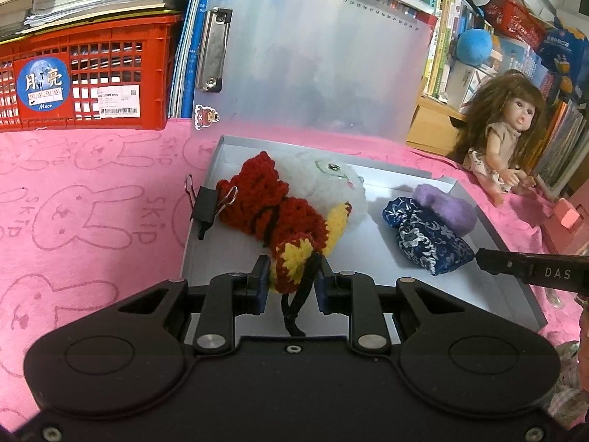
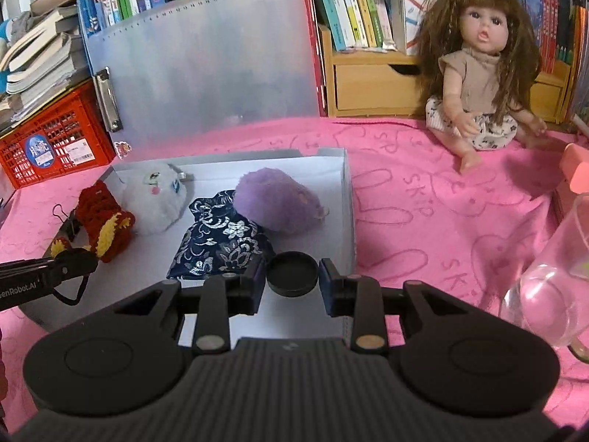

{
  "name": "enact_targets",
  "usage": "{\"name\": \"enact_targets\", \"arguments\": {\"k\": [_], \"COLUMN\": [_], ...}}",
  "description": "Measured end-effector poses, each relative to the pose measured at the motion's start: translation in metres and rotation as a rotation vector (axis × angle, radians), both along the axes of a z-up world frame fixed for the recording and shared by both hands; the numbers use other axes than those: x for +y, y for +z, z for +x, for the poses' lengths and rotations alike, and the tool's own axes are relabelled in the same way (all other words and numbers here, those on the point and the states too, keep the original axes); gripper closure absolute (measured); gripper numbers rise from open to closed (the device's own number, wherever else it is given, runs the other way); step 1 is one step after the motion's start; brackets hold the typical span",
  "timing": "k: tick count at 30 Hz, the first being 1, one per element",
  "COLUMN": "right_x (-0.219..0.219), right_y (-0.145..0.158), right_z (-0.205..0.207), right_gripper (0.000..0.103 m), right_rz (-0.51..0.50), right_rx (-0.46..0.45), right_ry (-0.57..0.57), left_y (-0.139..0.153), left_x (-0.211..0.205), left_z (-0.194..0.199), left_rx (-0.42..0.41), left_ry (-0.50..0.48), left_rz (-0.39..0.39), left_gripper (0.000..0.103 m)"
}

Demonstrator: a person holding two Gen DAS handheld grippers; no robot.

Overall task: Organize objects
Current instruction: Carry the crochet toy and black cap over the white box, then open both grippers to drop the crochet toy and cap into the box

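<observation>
A shallow grey tray (image 1: 515,287) (image 2: 348,199) lies on the pink cloth. Inside it are a red and yellow crochet toy (image 1: 272,210) (image 2: 103,217), a white plush (image 1: 331,184) (image 2: 158,199), a dark blue brocade pouch (image 1: 423,239) (image 2: 217,235) and a purple plush (image 1: 447,206) (image 2: 276,202). My left gripper (image 1: 292,281) is shut on the near end of the crochet toy, whose black cord hangs below the pads. My right gripper (image 2: 292,276) is shut on a small round black lid (image 2: 292,272) over the tray's near right part.
A black binder clip (image 1: 204,204) sits on the tray's left rim. Behind stand a frosted clipboard (image 1: 313,55), a red crate (image 1: 84,73) and books. A doll (image 2: 478,70) sits at the right. A clear glass vessel (image 2: 552,287) stands close on the right.
</observation>
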State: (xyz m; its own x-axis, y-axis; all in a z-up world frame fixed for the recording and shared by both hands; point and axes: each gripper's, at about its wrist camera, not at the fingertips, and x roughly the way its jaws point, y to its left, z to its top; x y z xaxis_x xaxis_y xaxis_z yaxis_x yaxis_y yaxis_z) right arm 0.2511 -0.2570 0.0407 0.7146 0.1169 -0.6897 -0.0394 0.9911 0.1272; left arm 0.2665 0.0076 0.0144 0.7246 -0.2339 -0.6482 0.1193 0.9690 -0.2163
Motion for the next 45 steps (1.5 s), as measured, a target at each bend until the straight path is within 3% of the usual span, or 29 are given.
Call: {"name": "enact_targets", "arguments": {"k": [27, 32, 33, 37, 40, 45], "right_x": [0.008, 0.007, 0.007, 0.008, 0.007, 0.003], "right_y": [-0.015, -0.015, -0.015, -0.013, -0.01, -0.001], "right_z": [0.022, 0.021, 0.02, 0.017, 0.015, 0.007], "right_gripper": [0.067, 0.061, 0.053, 0.048, 0.045, 0.04], "right_rz": [-0.003, -0.003, -0.005, -0.009, -0.015, -0.003], "right_rx": [0.049, 0.044, 0.041, 0.031, 0.017, -0.008], "right_ry": [-0.024, -0.025, -0.025, -0.025, -0.03, -0.032], "left_y": [-0.009, -0.009, -0.009, -0.008, -0.004, 0.004], "left_x": [-0.009, -0.009, -0.009, -0.009, -0.01, -0.009], "left_z": [0.013, 0.013, 0.013, 0.01, 0.007, 0.001], "left_rx": [-0.007, -0.003, -0.003, -0.006, -0.007, -0.026], "left_ry": [0.016, 0.023, 0.023, 0.019, 0.022, 0.023], "left_rz": [0.036, 0.034, 0.035, 0.042, 0.043, 0.038], "left_gripper": [0.079, 0.077, 0.077, 0.076, 0.064, 0.061]}}
